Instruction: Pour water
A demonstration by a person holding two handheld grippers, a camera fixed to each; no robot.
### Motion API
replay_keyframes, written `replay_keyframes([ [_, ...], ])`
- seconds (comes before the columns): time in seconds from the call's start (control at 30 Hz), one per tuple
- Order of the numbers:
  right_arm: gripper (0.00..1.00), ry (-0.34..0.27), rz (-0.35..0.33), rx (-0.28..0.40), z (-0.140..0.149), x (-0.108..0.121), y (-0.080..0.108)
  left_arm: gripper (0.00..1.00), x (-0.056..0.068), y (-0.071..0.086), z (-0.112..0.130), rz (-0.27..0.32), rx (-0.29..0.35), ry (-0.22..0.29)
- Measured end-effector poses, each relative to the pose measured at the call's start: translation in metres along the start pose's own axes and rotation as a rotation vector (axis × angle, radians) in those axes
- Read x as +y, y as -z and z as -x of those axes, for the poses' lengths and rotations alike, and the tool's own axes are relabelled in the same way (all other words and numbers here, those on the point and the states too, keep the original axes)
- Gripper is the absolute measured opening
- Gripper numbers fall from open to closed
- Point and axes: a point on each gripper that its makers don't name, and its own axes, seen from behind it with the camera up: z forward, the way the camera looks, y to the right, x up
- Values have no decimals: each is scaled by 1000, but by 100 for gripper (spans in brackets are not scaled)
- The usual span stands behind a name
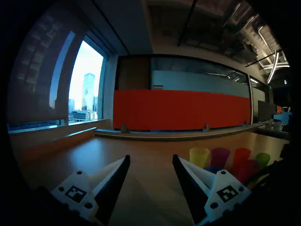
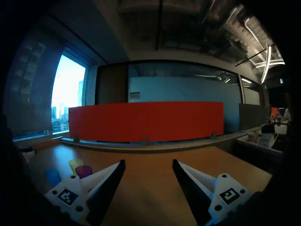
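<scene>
Left gripper (image 1: 151,156) wide beside coloured cups (image 1: 220,156)

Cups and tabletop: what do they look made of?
The cups: probably translucent plastic, since light glows through their tinted walls. The tabletop: wood or wood-look laminate, I cannot tell which; it is warm brown and smooth, with a soft sheen and pale reflections.

Bare wooden table (image 1: 146,150) lies open straight ahead. A cluster of coloured cups (image 1: 220,156) stands at the right of the left gripper view, and an orange divider (image 1: 180,111) walls the far edge.
</scene>
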Motion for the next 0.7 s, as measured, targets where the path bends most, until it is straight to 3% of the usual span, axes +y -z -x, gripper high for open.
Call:
replay_keyframes([
  [0.7, 97, -2, 14, -3, -3, 5, 1, 83, 4, -1, 6, 4, -8, -23],
])
